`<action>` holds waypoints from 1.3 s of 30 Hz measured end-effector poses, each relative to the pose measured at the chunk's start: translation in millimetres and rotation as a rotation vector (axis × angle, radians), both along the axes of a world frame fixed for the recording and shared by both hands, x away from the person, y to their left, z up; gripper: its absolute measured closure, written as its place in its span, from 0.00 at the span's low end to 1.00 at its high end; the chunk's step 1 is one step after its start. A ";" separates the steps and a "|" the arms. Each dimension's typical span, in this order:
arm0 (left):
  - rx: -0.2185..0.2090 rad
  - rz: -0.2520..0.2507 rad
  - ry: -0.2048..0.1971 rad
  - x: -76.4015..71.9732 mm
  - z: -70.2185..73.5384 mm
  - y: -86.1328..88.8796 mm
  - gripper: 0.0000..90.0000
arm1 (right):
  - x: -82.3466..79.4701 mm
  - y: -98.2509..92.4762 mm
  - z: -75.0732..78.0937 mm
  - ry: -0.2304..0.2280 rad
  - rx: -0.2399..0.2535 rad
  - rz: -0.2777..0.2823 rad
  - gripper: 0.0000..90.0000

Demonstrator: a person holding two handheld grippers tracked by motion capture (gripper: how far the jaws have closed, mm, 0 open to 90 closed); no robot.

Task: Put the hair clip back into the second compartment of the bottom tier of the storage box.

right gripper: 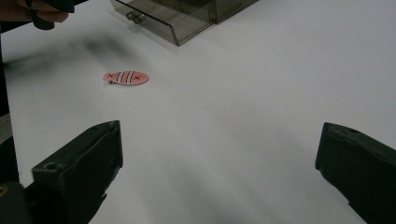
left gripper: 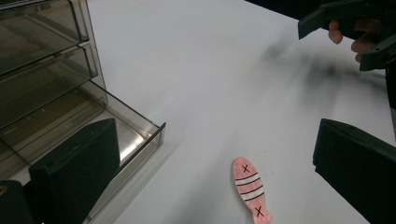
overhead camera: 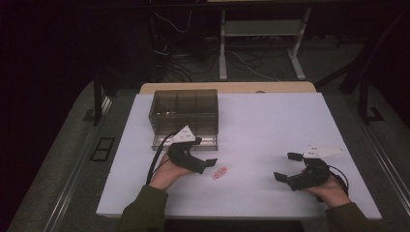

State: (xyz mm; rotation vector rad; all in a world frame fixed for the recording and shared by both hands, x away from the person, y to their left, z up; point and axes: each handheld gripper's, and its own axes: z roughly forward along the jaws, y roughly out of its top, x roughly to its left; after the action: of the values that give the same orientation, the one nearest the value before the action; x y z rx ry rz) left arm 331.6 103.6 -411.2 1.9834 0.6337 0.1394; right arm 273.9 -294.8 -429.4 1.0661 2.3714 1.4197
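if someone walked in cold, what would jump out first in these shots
The small pink fish-shaped tag with white stripes and black crosses, lying flat on the white table just ahead of the open left gripper. Behind it, the smoky transparent plastic drawer box has its bottom drawer pulled out. The right gripper hovers open, empty.

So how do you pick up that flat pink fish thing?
Probably from straight above, jaws closing across the narrow width of the pink fish near its striped middle. It lies flat on the white table, so there is no raised edge to grab from the side.
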 end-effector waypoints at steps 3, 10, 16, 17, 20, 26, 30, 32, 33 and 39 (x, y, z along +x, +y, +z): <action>0.004 -0.009 0.002 0.8 -0.6 -3.2 0.00 | 0.0 0.1 -0.1 0.000 -0.001 0.000 0.00; 0.003 -0.026 -0.002 0.8 -1.0 -12.7 0.03 | 0.1 0.0 -0.1 0.000 -0.001 -0.001 0.00; 0.006 -0.032 -0.002 0.3 -2.7 -19.5 0.08 | 0.1 -0.1 0.0 0.000 -0.001 -0.001 0.00; 0.008 -0.034 -0.003 0.0 -3.2 -20.3 0.09 | 0.1 0.0 0.0 -0.001 -0.001 -0.001 0.00; 0.017 -0.025 -0.008 -1.6 -4.6 -21.9 0.15 | 0.1 -0.2 0.1 0.001 -0.001 -0.001 0.00; 0.023 -0.023 0.001 -3.2 -8.1 -23.2 0.23 | 0.1 -0.3 0.2 0.002 0.000 -0.002 0.00; 0.032 -0.026 0.008 -4.4 -11.5 -24.5 0.29 | 0.1 -0.5 0.5 0.001 0.002 -0.002 0.00; 0.037 -0.026 0.009 -5.1 -13.0 -25.2 0.33 | 0.2 -0.6 0.6 0.001 0.003 -0.001 0.00; 0.034 -0.024 0.011 -5.4 -13.7 -25.8 0.35 | 0.2 -0.6 0.6 0.001 0.002 -0.001 0.00; 0.065 -0.037 0.020 -7.2 -17.0 -30.0 0.42 | 0.2 -0.7 0.5 0.000 0.001 -0.001 0.00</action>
State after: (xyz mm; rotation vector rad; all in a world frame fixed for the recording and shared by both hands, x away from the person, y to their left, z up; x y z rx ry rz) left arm 324.4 73.6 -428.2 2.0602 0.6120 0.1193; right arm 274.1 -295.5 -429.0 1.0679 2.3701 1.4207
